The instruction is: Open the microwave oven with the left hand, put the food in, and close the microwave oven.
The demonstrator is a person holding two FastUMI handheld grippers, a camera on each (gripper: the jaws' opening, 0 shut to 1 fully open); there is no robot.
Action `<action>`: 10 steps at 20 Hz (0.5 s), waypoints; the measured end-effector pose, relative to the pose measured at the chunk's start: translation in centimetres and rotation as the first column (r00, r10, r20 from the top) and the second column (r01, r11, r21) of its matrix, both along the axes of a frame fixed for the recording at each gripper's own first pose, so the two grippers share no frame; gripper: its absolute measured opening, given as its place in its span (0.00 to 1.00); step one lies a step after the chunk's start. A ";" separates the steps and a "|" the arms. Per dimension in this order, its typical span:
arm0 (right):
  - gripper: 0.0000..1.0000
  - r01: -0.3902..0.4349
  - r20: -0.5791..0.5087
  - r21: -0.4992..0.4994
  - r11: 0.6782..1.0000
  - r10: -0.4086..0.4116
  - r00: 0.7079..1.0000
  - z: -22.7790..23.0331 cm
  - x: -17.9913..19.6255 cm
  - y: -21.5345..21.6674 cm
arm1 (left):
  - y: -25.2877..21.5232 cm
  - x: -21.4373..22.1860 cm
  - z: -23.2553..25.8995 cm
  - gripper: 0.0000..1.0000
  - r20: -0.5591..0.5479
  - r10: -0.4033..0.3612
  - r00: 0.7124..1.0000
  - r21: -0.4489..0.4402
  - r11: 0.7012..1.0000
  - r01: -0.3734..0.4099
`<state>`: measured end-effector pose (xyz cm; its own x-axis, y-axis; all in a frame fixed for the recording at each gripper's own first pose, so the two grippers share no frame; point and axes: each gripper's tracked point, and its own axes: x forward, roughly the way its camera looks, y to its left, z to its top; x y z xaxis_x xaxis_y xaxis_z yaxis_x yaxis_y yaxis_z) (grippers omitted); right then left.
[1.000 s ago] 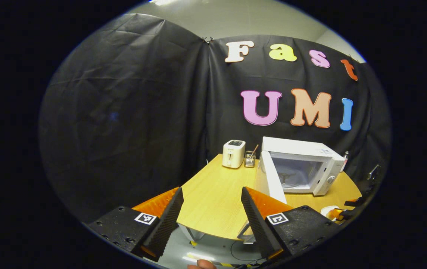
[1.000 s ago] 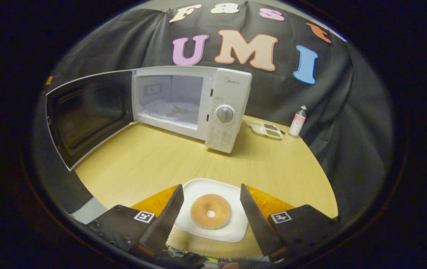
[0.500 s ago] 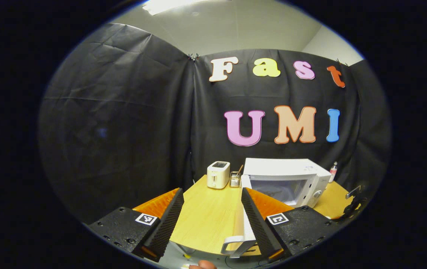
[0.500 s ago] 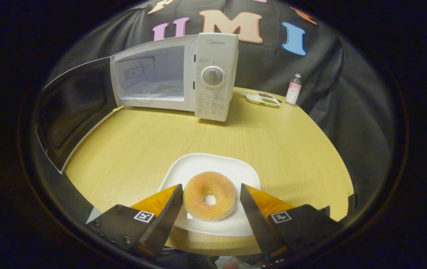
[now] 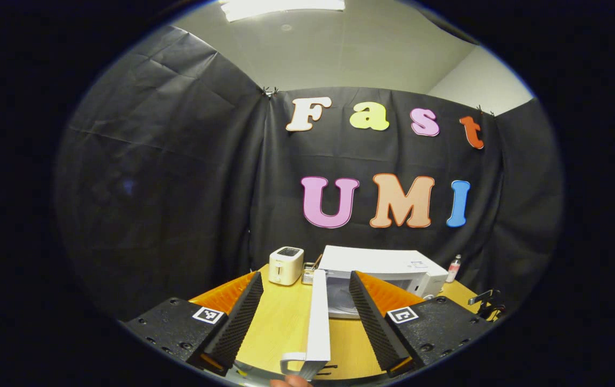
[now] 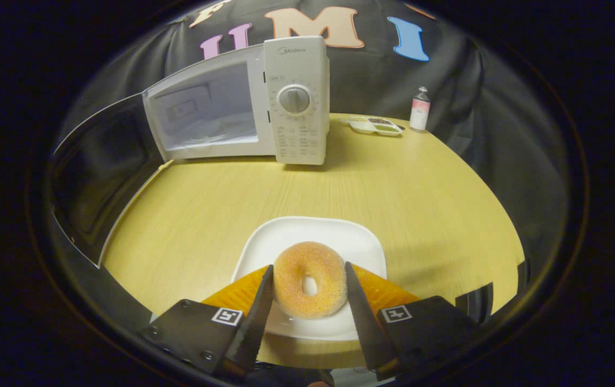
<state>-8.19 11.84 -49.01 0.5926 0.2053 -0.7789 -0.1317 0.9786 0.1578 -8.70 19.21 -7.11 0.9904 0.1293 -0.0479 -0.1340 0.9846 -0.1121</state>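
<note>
Closing on the doughnut (image 6: 310, 279), the right gripper (image 6: 307, 293) touches both sides (squeeze gently, lift level); left gripper (image 5: 303, 309) gapes empty, microwave door (image 6: 103, 177) open.

The left claw (image 5: 303, 312) is held level, pointing forward, its two fingers spread wide with nothing touching either one. A fingertip of the person's hand (image 5: 290, 381) peeks in below it. The right claw (image 6: 307, 301) tilts downward, its fingers drawn in against opposite sides of the doughnut (image 6: 310, 279).
</note>
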 end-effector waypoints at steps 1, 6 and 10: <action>0.72 0.006 -0.008 0.010 1.000 -0.006 1.000 0.0 0.1 0.1 | -0.5 0.2 0.7 0.95 0.015 -0.013 1.000 0.000 1.000 0.013; 0.72 0.104 -0.041 0.146 0.984 -0.099 0.994 1.9 0.6 1.6 | -1.9 0.8 3.2 0.94 0.061 -0.055 0.997 0.071 0.996 0.051; 0.72 0.276 -0.116 0.350 0.895 -0.251 0.961 4.9 2.4 4.0 | -4.0 0.8 3.7 0.92 0.065 -0.095 0.993 0.065 0.994 0.091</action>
<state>-5.78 15.81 -44.12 0.6136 0.3218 -0.7211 0.1464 0.8510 0.5044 -7.85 15.17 -3.37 0.9990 0.0373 0.0254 -0.0358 0.9977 -0.0569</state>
